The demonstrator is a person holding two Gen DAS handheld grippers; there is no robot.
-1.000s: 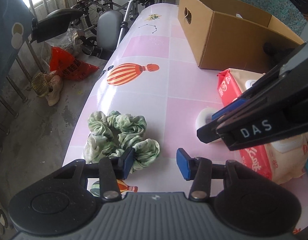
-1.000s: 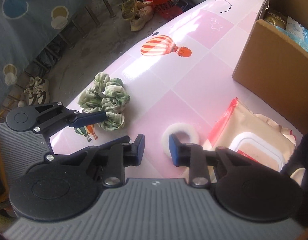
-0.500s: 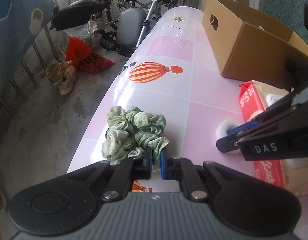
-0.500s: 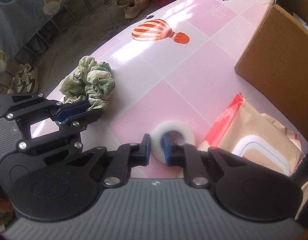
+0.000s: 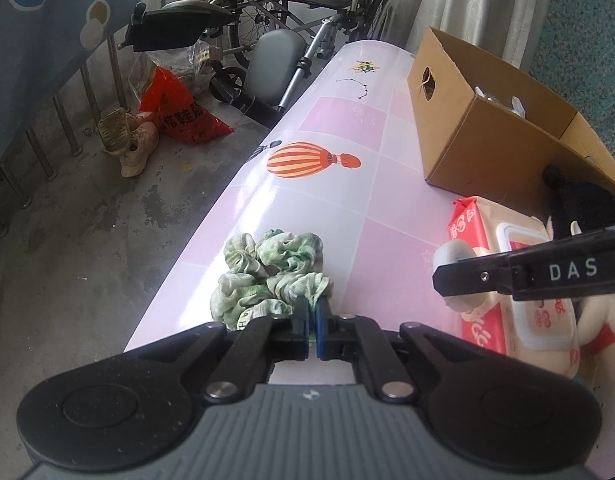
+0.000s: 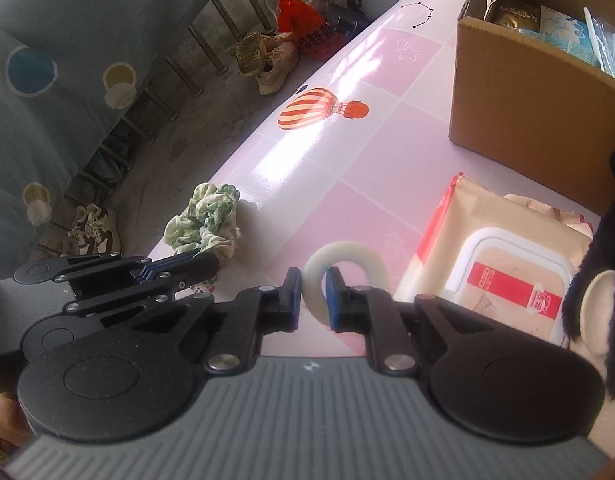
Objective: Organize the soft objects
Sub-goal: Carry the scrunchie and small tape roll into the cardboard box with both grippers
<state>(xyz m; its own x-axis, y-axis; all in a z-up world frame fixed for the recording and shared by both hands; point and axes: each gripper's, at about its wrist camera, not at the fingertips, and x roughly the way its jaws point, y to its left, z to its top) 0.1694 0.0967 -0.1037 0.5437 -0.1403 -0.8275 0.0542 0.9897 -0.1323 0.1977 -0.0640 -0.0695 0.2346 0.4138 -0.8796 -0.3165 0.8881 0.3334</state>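
The left gripper [image 5: 312,322] is pinched tight on the near edge of a green scrunchie [image 5: 269,276]. The scrunchie is a soft, ruffled ring of green and white cloth. It sits near the left edge of the pink table [image 5: 339,176]. From the right wrist camera it looks bunched up and partly raised off the shiny cloth, but I cannot tell for sure.

The right gripper [image 6: 312,296] is closed on a white ring [image 6: 345,268]. One blue pad is inside the hole and the other is outside, so they squeeze the near side of the ring. The ring is close by a pack of wet wipes [image 6: 503,264] with a white flip lid.

A black and white soft toy [image 6: 599,280] is at the right edge, just past the wipes.

Farther back on the table stands an open cardboard box [image 5: 487,136] with packets inside. A red striped balloon picture [image 5: 307,160] is printed on the table cover.

On the floor to the left are shoes [image 5: 127,140] and a red bag [image 5: 179,116]. A wheelchair [image 5: 291,20] is at the far end.
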